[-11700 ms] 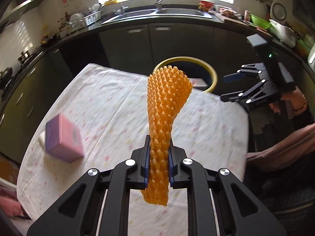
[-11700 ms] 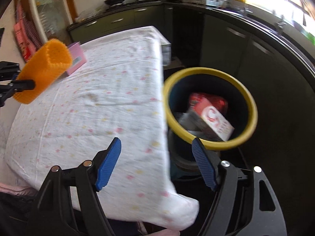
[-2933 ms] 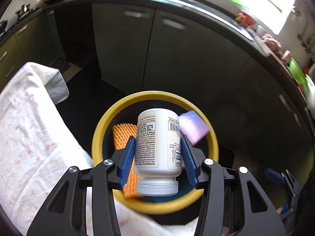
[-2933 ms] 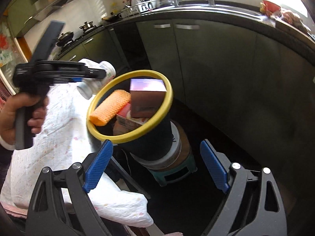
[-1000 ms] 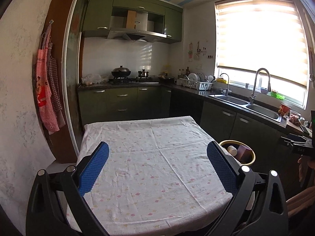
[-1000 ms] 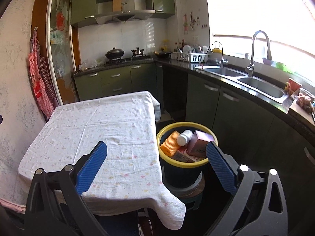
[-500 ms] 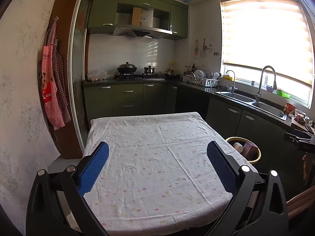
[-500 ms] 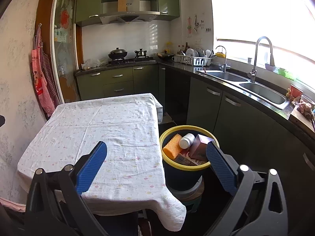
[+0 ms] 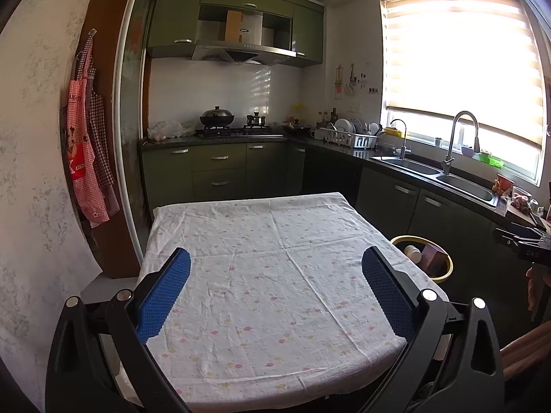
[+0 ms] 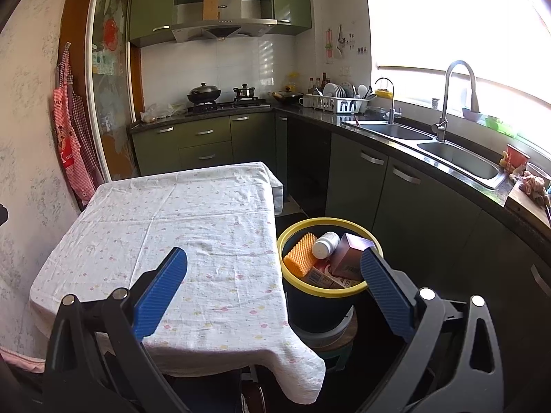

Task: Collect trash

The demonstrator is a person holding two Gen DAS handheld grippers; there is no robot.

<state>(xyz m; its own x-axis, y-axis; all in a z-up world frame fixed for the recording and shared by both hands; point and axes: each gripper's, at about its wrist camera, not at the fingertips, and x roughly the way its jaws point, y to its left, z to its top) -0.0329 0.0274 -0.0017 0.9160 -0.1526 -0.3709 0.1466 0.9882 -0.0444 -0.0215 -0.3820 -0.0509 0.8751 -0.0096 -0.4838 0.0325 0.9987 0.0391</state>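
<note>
A dark bin with a yellow rim (image 10: 375, 241) stands to the right of the table. Inside it lie an orange foam net (image 10: 301, 256), a white pill bottle (image 10: 325, 243), a purple box (image 10: 351, 254) and a printed carton (image 10: 320, 277). The same bin (image 9: 444, 273) shows in the left wrist view with the bottle (image 9: 412, 253) and the box (image 9: 434, 254) in it. My left gripper (image 9: 275, 287) is open above the near side of the table, holding nothing. My right gripper (image 10: 273, 284) is open too, raised near the table's right edge and the bin.
The table (image 9: 268, 258) wears a white spotted cloth. Green cabinets and a dark counter (image 10: 413, 155) with a sink (image 10: 454, 153) run along the back and right. Aprons (image 9: 86, 158) hang on the left wall. A hand (image 9: 533, 287) holds the other gripper's handle at the right edge.
Both grippers drew back and rose slightly, so the table and bin look a little farther away. Both stay open and the bin's contents have not moved.
</note>
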